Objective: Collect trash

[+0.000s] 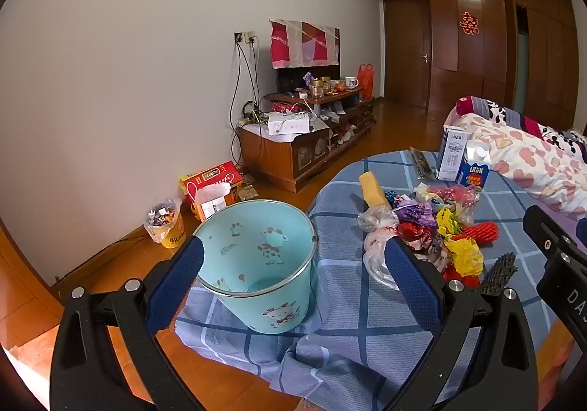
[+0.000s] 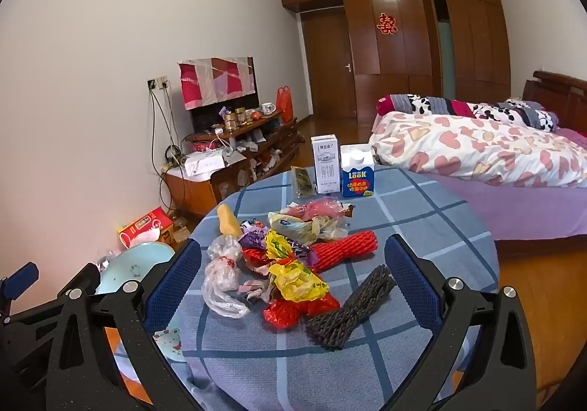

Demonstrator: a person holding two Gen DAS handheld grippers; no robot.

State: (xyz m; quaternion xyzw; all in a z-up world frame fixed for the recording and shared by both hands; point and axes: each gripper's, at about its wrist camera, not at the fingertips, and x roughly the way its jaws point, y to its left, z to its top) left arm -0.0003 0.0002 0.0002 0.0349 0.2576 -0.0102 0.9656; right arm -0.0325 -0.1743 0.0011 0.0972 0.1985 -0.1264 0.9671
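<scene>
Both tools stand spread wide and hold nothing. The left tool [image 1: 293, 257] frames the light blue bucket [image 1: 256, 264], which stands upright at the left edge of the round table [image 2: 422, 213] on its blue checked cloth. The right tool [image 2: 293, 257] hangs over the heap of crumpled wrappers [image 2: 290, 264] mid-table, with 2 milk cartons [image 2: 341, 168] upright behind.

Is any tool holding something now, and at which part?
Nothing is held. The left tool and the right tool are both open and empty.
</scene>
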